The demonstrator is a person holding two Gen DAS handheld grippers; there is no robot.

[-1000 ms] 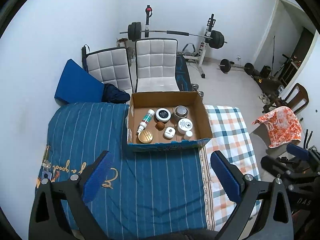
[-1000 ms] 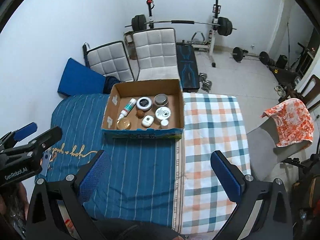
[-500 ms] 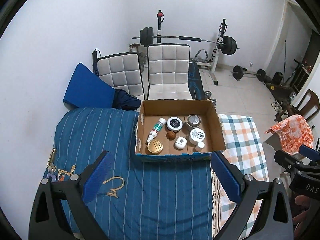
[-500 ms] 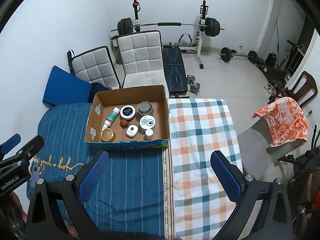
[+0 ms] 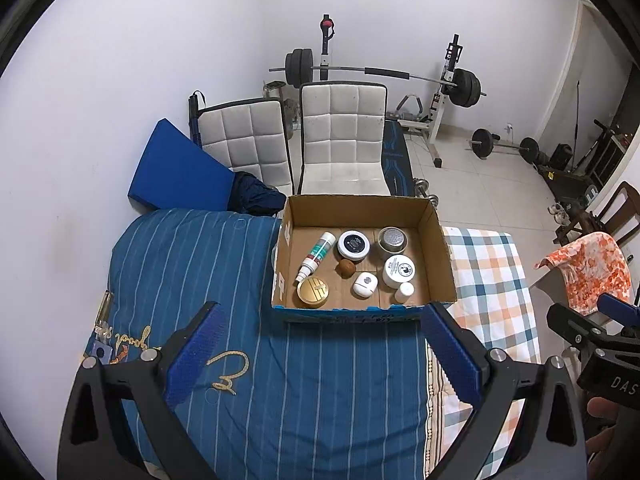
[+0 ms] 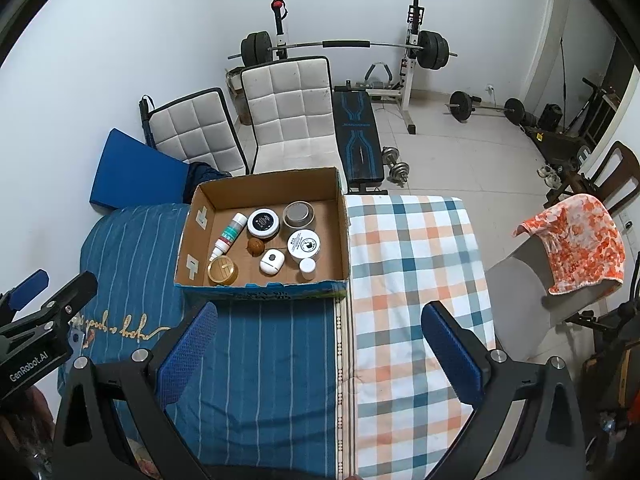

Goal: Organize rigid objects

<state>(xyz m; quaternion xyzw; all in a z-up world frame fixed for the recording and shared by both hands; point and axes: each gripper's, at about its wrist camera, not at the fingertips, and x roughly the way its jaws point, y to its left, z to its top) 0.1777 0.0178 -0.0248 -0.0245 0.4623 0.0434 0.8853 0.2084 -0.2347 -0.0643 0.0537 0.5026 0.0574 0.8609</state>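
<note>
Status: the cardboard box [image 5: 362, 216] sits on the bed, on the blue striped blanket [image 5: 192, 264], its right wall by the checked sheet [image 6: 416, 248]. All small items lie inside the box: spray bottle [image 5: 316, 256], black-lidded jar [image 5: 353, 244], metal tin [image 5: 392, 239], white jar [image 5: 398, 270], brown ball [image 5: 345, 268], gold compact [image 5: 313, 291], white case [image 5: 365, 285], small white cap [image 5: 405, 290].

Left gripper [image 5: 320, 344]: jaws spread wide, nothing between the pads. Right gripper [image 6: 320, 344]: same, released, empty.

Change vs. 1.0 s ago: contents of the box have not shifted. Only the views moved. In the left view the box has drifted toward frame centre and slightly nearer; in the right view it slid left, then partly back (i.e. both units are being re-aimed, not working an item).

Implication: no item transferred in this interval. Items in the box with grippers empty fits either sorted-and-done or awaiting pickup for placement elsewhere; pics do not settle which.
</note>
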